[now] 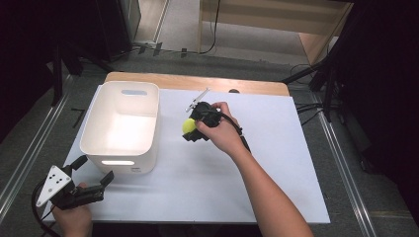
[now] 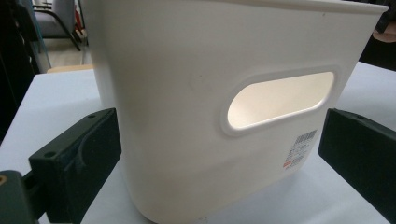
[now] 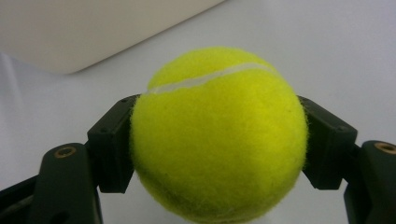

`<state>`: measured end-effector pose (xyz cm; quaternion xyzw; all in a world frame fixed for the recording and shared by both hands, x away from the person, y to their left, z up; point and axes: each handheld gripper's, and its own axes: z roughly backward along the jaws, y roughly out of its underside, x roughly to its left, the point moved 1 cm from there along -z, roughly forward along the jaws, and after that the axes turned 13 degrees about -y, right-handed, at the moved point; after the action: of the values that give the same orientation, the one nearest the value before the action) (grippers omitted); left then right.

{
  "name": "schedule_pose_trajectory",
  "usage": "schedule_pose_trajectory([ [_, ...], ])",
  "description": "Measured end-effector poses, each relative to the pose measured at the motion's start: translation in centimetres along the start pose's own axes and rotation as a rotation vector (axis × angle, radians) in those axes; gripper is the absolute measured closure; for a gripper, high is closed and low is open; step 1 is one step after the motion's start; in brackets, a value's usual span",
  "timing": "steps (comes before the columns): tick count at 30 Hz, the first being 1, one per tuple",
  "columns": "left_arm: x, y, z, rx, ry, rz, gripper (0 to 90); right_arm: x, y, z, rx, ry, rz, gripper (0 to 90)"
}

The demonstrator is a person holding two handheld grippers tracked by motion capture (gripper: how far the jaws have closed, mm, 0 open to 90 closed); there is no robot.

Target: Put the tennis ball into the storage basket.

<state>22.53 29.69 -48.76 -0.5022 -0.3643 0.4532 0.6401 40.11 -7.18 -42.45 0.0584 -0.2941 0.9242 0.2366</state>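
Where hand (image 1: 222, 132) covers right tool (image 3: 218, 140) — ball (image 3: 218, 135) half hidden.

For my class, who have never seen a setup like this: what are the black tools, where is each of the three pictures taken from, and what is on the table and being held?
A person works at a white-topped table, with a two-jaw tool in each hand. The high view looks down from above. The other two pictures come from cameras riding on the tools, looking along their black jaws. The right hand-held gripper is shut on a yellow tennis ball, just right of a white plastic bin. The left hand-held gripper is open near the table's front corner, its jaws on either side of the bin's end wall with the handle slot, without touching it.
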Motion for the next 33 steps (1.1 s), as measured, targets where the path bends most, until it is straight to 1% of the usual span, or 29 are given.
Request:
schedule_pose_trajectory([
  [1, 0.0, 0.0, 0.0, 0.000, 0.000, 0.000, 0.0, 0.1, -0.1, 0.1, -0.004, -0.004, 0.010, 23.7],
  [2, 0.0, 0.0, 0.0, 0.000, 0.000, 0.000, 0.0, 0.2, -0.1, 0.2, -0.002, -0.001, -0.002, 23.7],
  [3, 0.0, 0.0, 0.0, 0.000, 0.000, 0.000, 0.0, 0.3, -0.2, 0.2, -0.004, -0.005, 0.006, 23.7],
  [4, 0.0, 0.0, 0.0, 0.000, -0.001, -0.001, 0.0, 0.4, -0.3, 0.3, -0.004, -0.006, 0.000, 23.7],
  [6, 0.0, 0.0, 0.1, 0.009, -0.005, -0.004, 0.0, 0.5, -0.4, 0.4, -0.005, -0.008, 0.016, 23.7],
  [7, 0.0, 0.0, 0.0, 0.002, -0.002, -0.001, 0.0, 0.7, -0.5, 0.6, -0.001, -0.015, 0.012, 23.7],
  [8, 0.0, 0.0, 0.0, -0.003, -0.001, 0.001, 0.0, 0.7, -0.6, 0.7, -0.007, -0.015, 0.021, 23.7],
  [10, 0.0, 0.0, 0.0, -0.001, -0.001, 0.000, 0.0, 0.9, -0.8, 0.9, 0.002, -0.011, 0.017, 23.7],
  [12, 0.0, 0.0, 0.0, -0.003, -0.001, 0.003, 0.0, 1.1, -1.0, 1.1, -0.004, -0.017, 0.033, 23.7],
  [19, 0.0, 0.0, 0.0, -0.003, -0.001, 0.003, 0.0, 1.9, -1.8, 1.7, -0.006, -0.022, 0.059, 23.8],
  [20, 0.0, 0.0, 0.0, -0.003, -0.001, 0.003, 0.0, 2.1, -1.9, 1.8, -0.009, -0.022, 0.056, 23.8],
  [21, 0.0, 0.0, 0.0, -0.004, -0.001, 0.002, 0.0, 2.1, -2.0, 1.9, -0.011, -0.025, 0.067, 23.8],
  [24, 0.0, 0.0, 0.0, -0.003, -0.001, 0.002, 0.0, 2.4, -2.2, 2.1, -0.004, -0.029, 0.061, 23.8],
  [25, 0.0, 0.0, 0.0, -0.003, -0.002, 0.002, 0.0, 2.5, -2.3, 2.1, -0.009, -0.034, 0.062, 23.8],
  [29, 0.0, 0.0, 0.0, -0.002, -0.002, 0.003, 0.0, 2.7, -2.6, 2.4, -0.014, -0.044, 0.079, 23.8],
  [30, 0.0, 0.0, 0.0, -0.001, -0.003, 0.003, 0.0, 2.8, -2.7, 2.5, -0.011, -0.044, 0.074, 23.8],
  [31, 0.0, 0.0, 0.0, -0.001, -0.002, 0.002, 0.0, 2.9, -2.8, 2.5, -0.015, -0.045, 0.082, 23.8],
  [33, 0.0, 0.0, 0.0, -0.001, 0.000, 0.004, 0.0, 3.0, -2.9, 2.6, -0.019, -0.049, 0.083, 23.8],
])
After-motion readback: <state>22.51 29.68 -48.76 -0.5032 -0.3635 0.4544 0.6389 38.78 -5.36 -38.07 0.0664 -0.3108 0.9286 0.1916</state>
